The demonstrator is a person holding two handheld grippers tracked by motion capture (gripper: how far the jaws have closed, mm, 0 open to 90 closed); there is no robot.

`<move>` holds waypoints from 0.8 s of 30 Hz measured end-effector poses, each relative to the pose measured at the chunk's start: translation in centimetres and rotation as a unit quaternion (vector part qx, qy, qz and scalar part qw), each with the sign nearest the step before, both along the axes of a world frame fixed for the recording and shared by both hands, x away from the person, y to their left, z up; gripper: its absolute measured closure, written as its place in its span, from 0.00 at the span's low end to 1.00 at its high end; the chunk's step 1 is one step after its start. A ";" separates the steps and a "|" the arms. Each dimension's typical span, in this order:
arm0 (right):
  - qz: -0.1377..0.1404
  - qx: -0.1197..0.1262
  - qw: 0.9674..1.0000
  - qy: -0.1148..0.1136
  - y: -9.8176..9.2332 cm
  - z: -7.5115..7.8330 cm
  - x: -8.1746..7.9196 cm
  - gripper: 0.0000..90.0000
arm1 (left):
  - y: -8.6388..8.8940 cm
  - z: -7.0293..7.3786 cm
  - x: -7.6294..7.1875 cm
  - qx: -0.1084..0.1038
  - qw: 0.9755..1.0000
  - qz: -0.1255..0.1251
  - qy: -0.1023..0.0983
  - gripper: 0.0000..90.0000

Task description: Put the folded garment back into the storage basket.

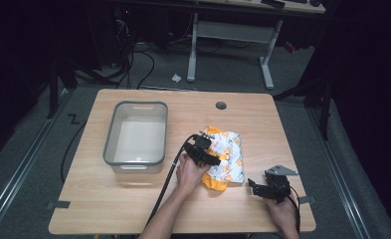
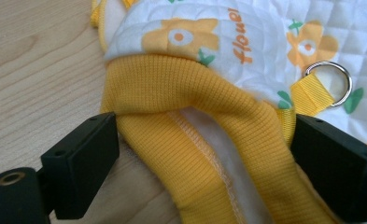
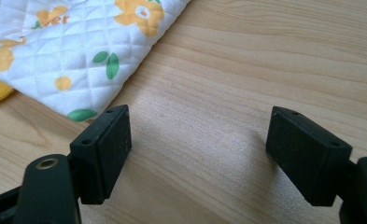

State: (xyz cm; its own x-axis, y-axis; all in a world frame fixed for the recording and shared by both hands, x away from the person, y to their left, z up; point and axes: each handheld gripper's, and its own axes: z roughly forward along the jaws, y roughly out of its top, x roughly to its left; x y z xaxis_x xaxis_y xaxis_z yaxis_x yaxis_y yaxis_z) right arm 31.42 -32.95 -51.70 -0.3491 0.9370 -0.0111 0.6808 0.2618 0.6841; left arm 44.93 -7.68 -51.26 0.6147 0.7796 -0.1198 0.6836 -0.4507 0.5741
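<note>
The left claw (image 2: 197,154) stands spread wide, straddling the yellow ribbed cuff (image 2: 190,140) of a white quilted garment with orange flowers (image 1: 226,154), which lies on the light wooden tabletop (image 1: 193,112) right of a clear rectangular plastic bin (image 1: 136,135). The right claw (image 3: 197,154) gapes empty, just beside the garment's edge.

One table (image 1: 133,199), one grey bin (image 1: 136,133), one flowery cloth (image 1: 226,154), one metal ring (image 2: 329,83), two grippers (image 1: 203,149) (image 1: 270,188).
</note>
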 end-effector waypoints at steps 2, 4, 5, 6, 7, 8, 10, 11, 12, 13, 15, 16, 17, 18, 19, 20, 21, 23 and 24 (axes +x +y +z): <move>0.000 0.000 1.000 0.000 0.0 0.0 0.0 0.25 | -0.1 0.1 -0.1 0.002 1.000 -0.007 -0.006 0.16; 0.000 0.000 1.000 0.000 0.0 0.0 0.0 0.25 | -0.2 0.2 -0.4 -0.002 1.000 -0.018 -0.011 0.31; 0.000 0.000 1.000 0.000 0.0 0.0 0.0 0.25 | -0.3 0.3 -0.6 -0.006 1.000 -0.023 -0.015 0.31; 0.000 0.000 1.000 0.000 0.0 0.0 0.0 0.25 | -0.4 0.3 -0.8 -0.008 0.999 -0.028 -0.015 0.37; 0.000 0.000 1.000 0.000 0.0 0.0 0.0 0.25 | -0.4 0.4 -0.8 -0.009 0.999 -0.035 -0.015 0.42; 0.000 0.000 1.000 0.000 0.0 0.0 0.0 0.25 | -0.4 0.4 -0.9 -0.013 0.999 -0.037 -0.014 0.48; 0.001 0.000 1.000 0.000 0.0 0.0 0.0 0.25 | -0.4 0.5 -0.9 -0.020 0.999 -0.046 -0.008 0.61; 0.001 0.000 1.000 -0.001 0.0 0.0 0.0 0.25 | -0.4 0.5 -0.9 -0.025 0.998 -0.049 -0.005 0.66; 0.001 0.000 1.000 -0.001 0.0 0.0 0.0 0.25 | -0.4 0.5 -0.9 -0.028 0.998 -0.050 -0.002 0.66; 0.000 0.000 1.000 0.000 0.0 0.0 0.0 0.25 | -0.4 0.5 -0.9 -0.034 0.998 -0.052 0.003 0.69; 0.000 0.000 1.000 0.000 0.0 0.0 0.0 0.25 | -0.3 0.6 -0.9 -0.041 0.998 -0.052 0.010 0.73; 0.000 0.000 1.000 0.000 0.0 0.0 0.0 0.25 | -0.3 0.6 -0.8 -0.044 0.998 -0.053 0.012 0.75; 0.000 0.000 1.000 0.000 0.0 0.0 0.0 0.25 | -0.1 0.6 -0.8 -0.053 0.997 -0.053 0.013 0.78; 0.000 0.000 1.000 0.000 0.0 0.0 0.0 0.25 | -0.1 0.6 -0.8 -0.053 0.997 -0.053 0.013 0.78; 0.000 0.000 1.000 0.000 0.0 0.0 0.0 0.25 | 0.1 0.6 -0.8 -0.061 0.997 -0.051 0.015 0.78; 0.001 0.000 1.000 0.000 0.0 0.0 0.0 0.25 | 0.2 0.7 -0.8 -0.063 0.997 -0.053 0.014 0.79; 0.000 0.000 1.000 0.000 0.0 0.0 0.0 0.25 | 0.4 0.9 -0.8 -0.068 0.996 -0.054 0.013 0.80; 0.000 0.000 1.000 0.000 0.0 0.0 0.0 0.25 | 0.8 1.4 -1.0 -0.080 0.995 -0.057 0.009 0.80; 0.000 0.000 1.000 0.000 0.0 0.0 0.0 0.25 | 0.8 1.4 -1.0 -0.080 0.995 -0.057 0.009 0.80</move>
